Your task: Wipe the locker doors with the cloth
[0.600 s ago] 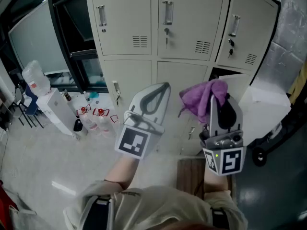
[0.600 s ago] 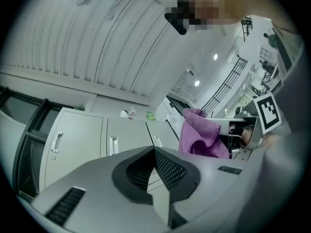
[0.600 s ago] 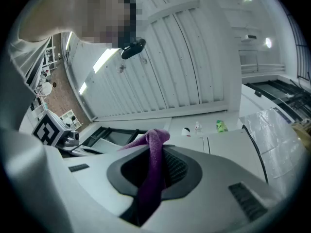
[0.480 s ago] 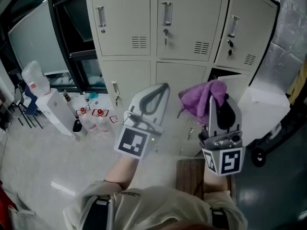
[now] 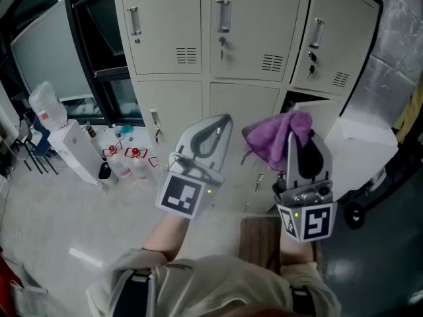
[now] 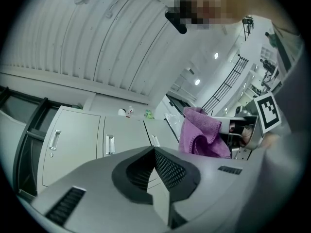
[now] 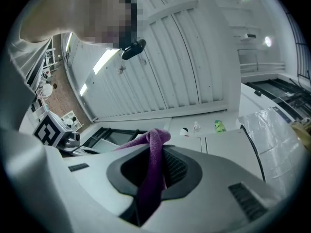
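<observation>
The cloth [image 5: 274, 137] looks like purple microfibre, soft and fuzzy. The locker doors [image 5: 172, 32] are painted sheet metal, smooth cream with a dull satin sheen, and the handles [image 5: 223, 15] are shiny chrome. The left gripper [image 5: 221, 121] and right gripper [image 5: 299, 134] are matt grey plastic with black ribbed rubbery pads inside. The floor [image 5: 46, 223] is pale and a bit glossy.

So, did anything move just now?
Hardly. The lockers slid slightly left in the head view, so the camera shifted a bit. The right gripper still holds the cloth; the left gripper stays shut and empty.
</observation>
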The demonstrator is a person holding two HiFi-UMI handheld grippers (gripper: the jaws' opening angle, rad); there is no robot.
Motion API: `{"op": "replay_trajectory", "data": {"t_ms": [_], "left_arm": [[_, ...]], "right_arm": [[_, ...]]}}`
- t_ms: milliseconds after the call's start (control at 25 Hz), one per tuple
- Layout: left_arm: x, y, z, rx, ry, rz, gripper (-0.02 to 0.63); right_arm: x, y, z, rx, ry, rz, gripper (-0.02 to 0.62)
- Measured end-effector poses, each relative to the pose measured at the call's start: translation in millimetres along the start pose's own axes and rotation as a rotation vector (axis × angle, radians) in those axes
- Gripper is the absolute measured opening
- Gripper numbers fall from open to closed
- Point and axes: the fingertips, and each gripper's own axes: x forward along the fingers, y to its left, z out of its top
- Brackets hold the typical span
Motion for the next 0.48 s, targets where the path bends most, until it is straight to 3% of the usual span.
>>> {"op": "replay_trajectory", "data": {"t_ms": [480], "left_arm": [[9, -12, 6, 0.027, 0.024, 0.061, 0.0]], "right_arm": [[-3, -24, 2, 0.012, -0.023, 0.042, 0.054]]}}
